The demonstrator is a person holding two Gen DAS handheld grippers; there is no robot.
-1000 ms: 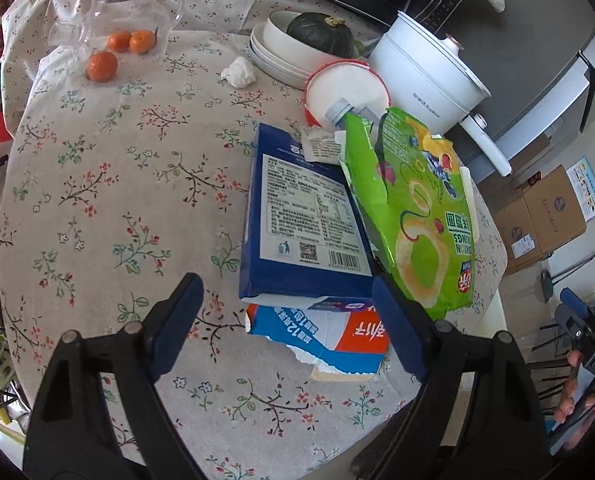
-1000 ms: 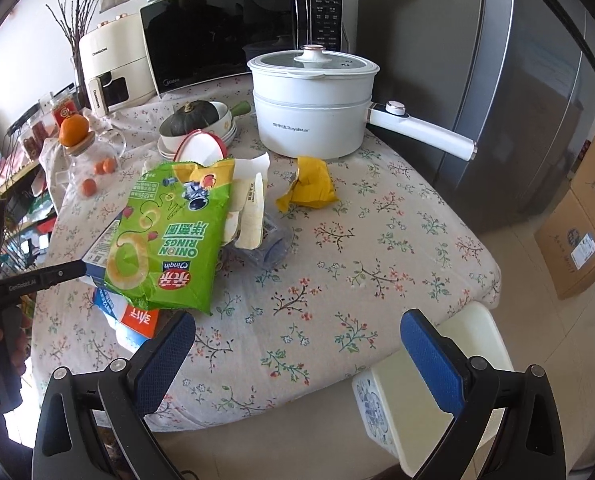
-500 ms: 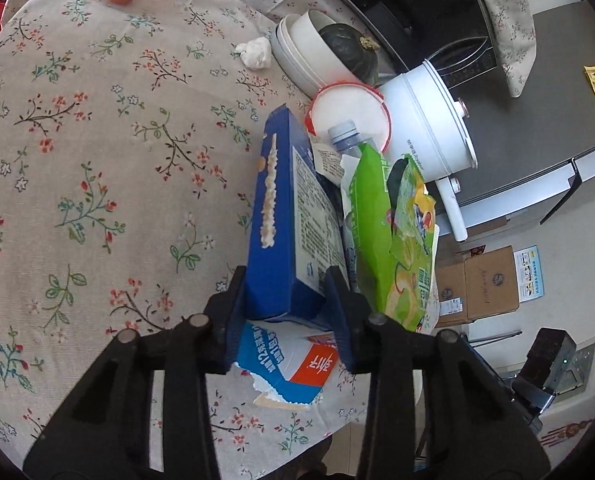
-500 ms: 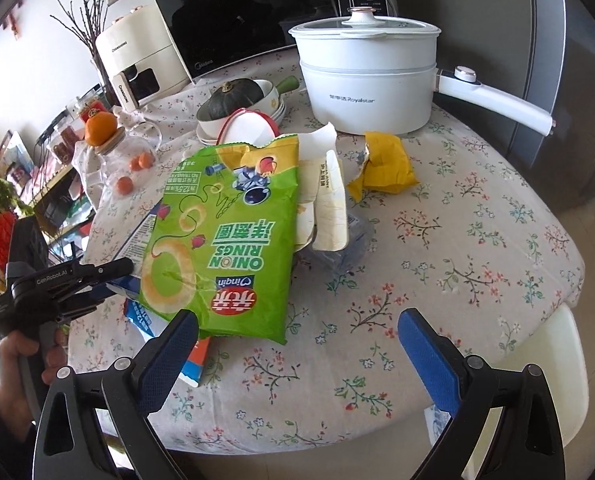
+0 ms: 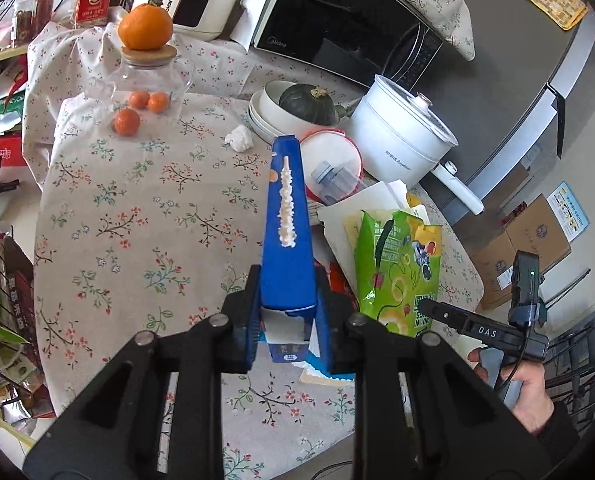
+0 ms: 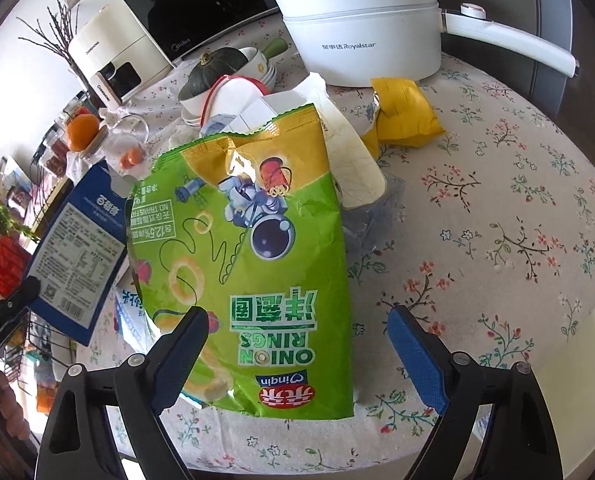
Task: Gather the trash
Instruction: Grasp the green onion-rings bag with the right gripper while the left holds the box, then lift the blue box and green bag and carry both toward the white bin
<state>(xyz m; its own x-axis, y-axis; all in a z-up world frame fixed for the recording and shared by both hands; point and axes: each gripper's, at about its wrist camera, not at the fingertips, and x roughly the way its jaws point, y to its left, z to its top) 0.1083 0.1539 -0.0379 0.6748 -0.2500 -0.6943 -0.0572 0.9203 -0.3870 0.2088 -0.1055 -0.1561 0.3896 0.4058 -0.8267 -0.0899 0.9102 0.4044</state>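
My left gripper (image 5: 287, 316) is shut on a flattened blue carton (image 5: 285, 232) and holds it on edge above the table; the carton also shows at the left of the right wrist view (image 6: 75, 252). A green onion-rings bag (image 6: 249, 256) lies at the table's near edge, also seen in the left wrist view (image 5: 397, 264). My right gripper (image 6: 297, 356) is open, its fingers either side of the bag's lower end. A torn blue-and-white carton (image 5: 293, 354) lies under the lifted one. A yellow wrapper (image 6: 405, 114) and a crumpled tissue (image 5: 239, 139) also lie on the table.
A white electric pot (image 6: 361, 32), a pumpkin in stacked bowls (image 5: 307, 102), a red-rimmed lid (image 5: 331, 152), a plastic bottle (image 5: 333, 182) and a jar of oranges (image 5: 147, 80) stand on the floral tablecloth (image 5: 137, 216). A microwave (image 5: 345, 24) is behind. Cardboard boxes (image 5: 525, 240) sit on the floor.
My left gripper closed on the blue carton and lifted it upright off the pile. My right gripper moved in to the green bag, staying open.
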